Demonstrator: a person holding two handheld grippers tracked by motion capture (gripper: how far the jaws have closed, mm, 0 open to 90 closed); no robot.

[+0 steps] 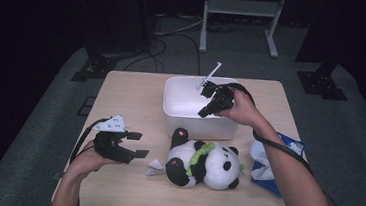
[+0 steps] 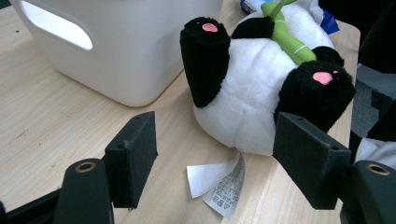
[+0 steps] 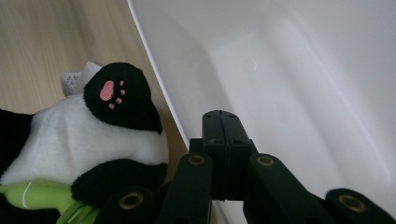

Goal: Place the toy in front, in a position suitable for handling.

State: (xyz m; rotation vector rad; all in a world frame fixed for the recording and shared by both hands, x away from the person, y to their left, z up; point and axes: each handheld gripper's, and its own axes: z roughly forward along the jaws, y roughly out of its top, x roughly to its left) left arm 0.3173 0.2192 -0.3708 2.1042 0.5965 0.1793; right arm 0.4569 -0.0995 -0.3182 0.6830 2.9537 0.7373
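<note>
- While lying on its back near the front edge of the table (image 1: 122, 85), the panda toy (image 1: 203, 165) sits just in front of the white tub (image 1: 182, 120), one raised foot close to the tub's front wall; touching or not, cannot tell.
- Panda: white plush body, black legs and ears, pink paw pads on the soles, a green bamboo piece (image 1: 200, 154) across its belly, head toward the person's right.
- Seen from the left gripper view, a white sewn-in tag (image 2: 219, 183) with small print sticks out from under the body and lies flat on the wood.
- Left gripper (image 1: 136, 144): low over the table, left of the panda, jaws spread wide, nothing between them; both black pads aim at the toy's bottom end, apart from it.
- Right gripper (image 1: 205, 111): over the near part of the tub, tips pointing down inside; jaws pressed together, nothing seen between them.
- Tub: white plastic, rounded corners, oval handle cutout in one wall, inside looks bare where visible.
- Blue and white bag (image 1: 268, 165) lies at the table's right edge, partly under the right forearm.
- Table: light wood grain, rectangular.
- Room: grey carpet, dark surroundings, black stand feet (image 1: 91, 67) at both far corners, a white frame (image 1: 242, 8) behind, cables on the floor.
</note>
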